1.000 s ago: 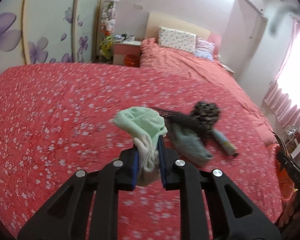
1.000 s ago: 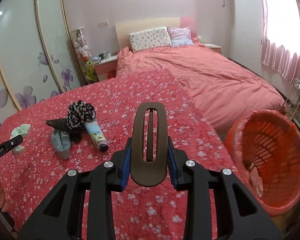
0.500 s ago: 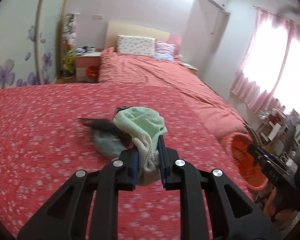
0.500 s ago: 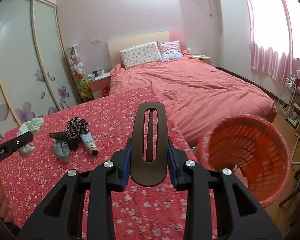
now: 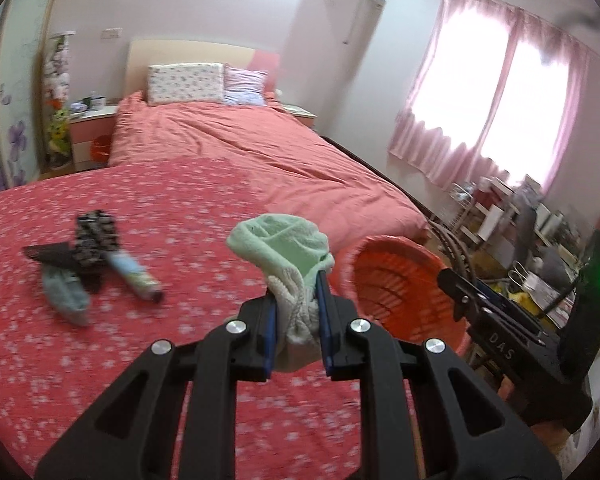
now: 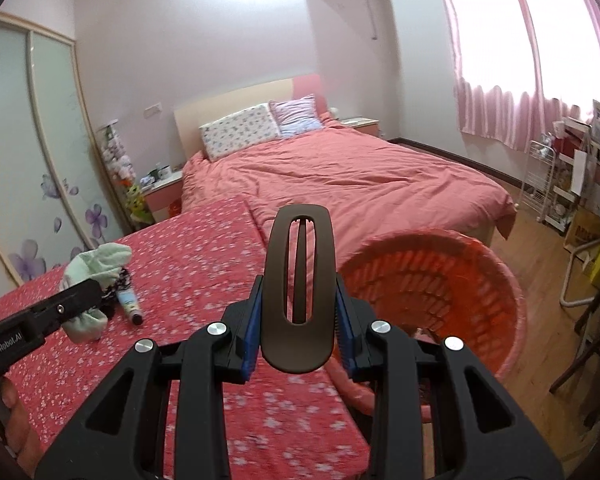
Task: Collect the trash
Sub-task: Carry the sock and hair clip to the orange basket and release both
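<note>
Partly, the right gripper [image 5: 458, 286] hides the orange basket's [image 5: 384, 280] rim.

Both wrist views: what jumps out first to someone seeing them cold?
Each gripper is clamped on something: the left gripper on a crumpled green sock, the right gripper on an upright brown hair clip. An orange basket sits just off the right edge of the flowered red cover. A small pile, including a tube, lies at left.

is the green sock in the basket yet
Not yet. The green sock is clamped in the left gripper, beside the orange basket.
</note>
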A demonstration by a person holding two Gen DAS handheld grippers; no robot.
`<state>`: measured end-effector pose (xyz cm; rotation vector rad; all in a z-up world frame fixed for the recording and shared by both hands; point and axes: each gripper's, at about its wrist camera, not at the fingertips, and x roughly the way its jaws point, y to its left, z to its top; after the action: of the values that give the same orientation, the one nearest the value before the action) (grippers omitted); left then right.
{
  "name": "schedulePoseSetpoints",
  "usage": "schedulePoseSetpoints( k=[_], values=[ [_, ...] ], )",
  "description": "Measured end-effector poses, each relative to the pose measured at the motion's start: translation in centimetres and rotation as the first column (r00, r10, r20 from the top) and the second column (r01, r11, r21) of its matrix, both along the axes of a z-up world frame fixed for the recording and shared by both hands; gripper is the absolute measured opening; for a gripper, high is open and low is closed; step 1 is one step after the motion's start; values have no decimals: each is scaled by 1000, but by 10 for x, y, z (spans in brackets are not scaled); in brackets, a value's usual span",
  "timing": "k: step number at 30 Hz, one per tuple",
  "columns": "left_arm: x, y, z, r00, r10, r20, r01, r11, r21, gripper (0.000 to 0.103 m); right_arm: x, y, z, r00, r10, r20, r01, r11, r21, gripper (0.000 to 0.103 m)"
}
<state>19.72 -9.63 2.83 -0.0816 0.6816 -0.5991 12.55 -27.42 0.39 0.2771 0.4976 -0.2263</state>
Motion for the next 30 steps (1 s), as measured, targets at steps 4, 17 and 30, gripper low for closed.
schedulePoseSetpoints(
  k=[4, 17, 30],
  values=[
    [0, -31, -5, 999, -48, -10, 48, 999, 5, 18, -5, -18, -5, 1000, -27, 1, 27, 1000, 13, 32],
    [4, -112, -30, 985, -163, -61, 165, 986, 24, 18, -17, -70, -20, 993, -119, 3, 119, 991, 58, 32],
    [13, -186, -59, 961, -255, -103, 261, 964, 46, 20, -15, -108, -35, 987, -161, -1, 159, 979, 126, 32]
  ],
)
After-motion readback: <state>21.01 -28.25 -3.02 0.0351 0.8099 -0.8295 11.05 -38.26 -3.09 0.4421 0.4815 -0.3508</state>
